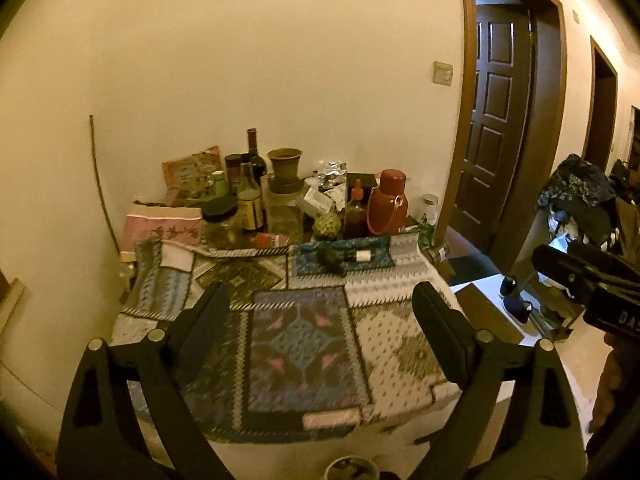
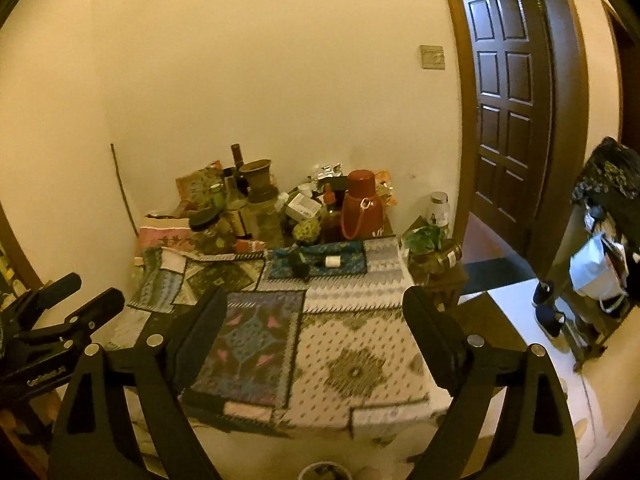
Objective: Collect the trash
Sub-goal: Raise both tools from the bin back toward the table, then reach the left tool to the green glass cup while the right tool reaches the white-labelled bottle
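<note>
Against the left wall a thin stick (image 1: 100, 184) leans beside the surface (image 1: 400, 344), which is draped in a patchwork cloth (image 1: 304, 344) of blue, pink and white panels. The left tool (image 1: 320, 316) hangs over the near half of that cloth with its jaws spread wide and nothing between them. At the back left lies a pink patterned box (image 1: 160, 226), then a black-lidded jar (image 1: 219, 220), a cluster of glass bottles (image 1: 252, 200) with a dark wine bottle (image 1: 255, 154) tallest, and a brown pot (image 1: 285, 168) set on a clear jar. Crumpled silver foil (image 1: 334, 170) sits behind, against the wall.

In front of the clutter, on a blue cloth panel, lies a dark crumpled clump (image 1: 331, 258) with a small white roll (image 1: 363, 256) just beside it, well ahead of both tools; these look like the loose trash.

Further right stands a red flask (image 1: 387, 204) with a loop handle, then a lidded glass jar (image 2: 438, 210) and green leaves (image 2: 426, 238) on a low side stand. The right tool (image 2: 314, 320) likewise hovers wide open and empty. Beyond it a dark panelled door (image 2: 508, 92) stands ajar, and a rack piled with clothes (image 2: 608, 184) fills the far right.
</note>
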A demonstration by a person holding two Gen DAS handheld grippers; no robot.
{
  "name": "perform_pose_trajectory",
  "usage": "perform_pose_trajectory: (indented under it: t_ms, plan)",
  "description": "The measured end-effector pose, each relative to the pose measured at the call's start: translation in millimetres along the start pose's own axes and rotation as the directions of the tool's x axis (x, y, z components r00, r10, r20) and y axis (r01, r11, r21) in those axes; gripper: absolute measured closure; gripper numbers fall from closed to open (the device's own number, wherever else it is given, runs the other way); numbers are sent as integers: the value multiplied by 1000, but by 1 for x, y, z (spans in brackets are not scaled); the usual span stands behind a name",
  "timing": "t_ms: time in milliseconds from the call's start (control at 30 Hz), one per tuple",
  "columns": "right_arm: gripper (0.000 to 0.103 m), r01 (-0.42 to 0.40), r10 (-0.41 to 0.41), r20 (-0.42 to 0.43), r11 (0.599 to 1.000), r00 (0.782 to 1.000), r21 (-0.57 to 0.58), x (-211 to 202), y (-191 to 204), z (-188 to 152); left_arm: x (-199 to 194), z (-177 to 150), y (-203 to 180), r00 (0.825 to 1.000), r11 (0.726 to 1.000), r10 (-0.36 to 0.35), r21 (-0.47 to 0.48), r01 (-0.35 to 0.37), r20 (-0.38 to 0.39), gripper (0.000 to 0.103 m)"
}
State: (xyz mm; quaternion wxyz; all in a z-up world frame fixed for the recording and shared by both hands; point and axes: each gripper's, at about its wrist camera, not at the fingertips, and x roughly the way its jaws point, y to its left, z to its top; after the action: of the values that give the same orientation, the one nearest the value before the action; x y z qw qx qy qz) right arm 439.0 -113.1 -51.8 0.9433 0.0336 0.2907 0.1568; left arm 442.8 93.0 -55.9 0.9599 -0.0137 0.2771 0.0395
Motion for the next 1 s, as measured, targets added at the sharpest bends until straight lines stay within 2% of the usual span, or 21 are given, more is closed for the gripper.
perform_pose_trajectory:
  t_ms: [100,367,533,733,833,1000]
  plan:
    - [15,-4,4,0,1000,1000,-25,17,-19,19,30,22,-18,1000,999,3,-33,-3,-1,10]
    - [15,-29,27,-40,999,999,-46,65,-58,45,89,44,-41,999,994,28,-100,-32,-41,10]
    - [15,-34,32,-81,999,996,-28,92,-70,49,131,49,-36,995,991,16,-128,-29,-102,10]
    - [15,13,-12,-135,1000,991,11,123,-76,47,190,51,-17,984,986,8,-161,-37,-175,10]
    - [15,62,-55,-166,997,985,40,140,-75,44,234,46,-4,972,988,-5,-152,-32,-233,10]
    - [15,141,-116,-236,986,965,88,173,-75,40,318,33,12,926,990,-49,-139,-4,-373,10]
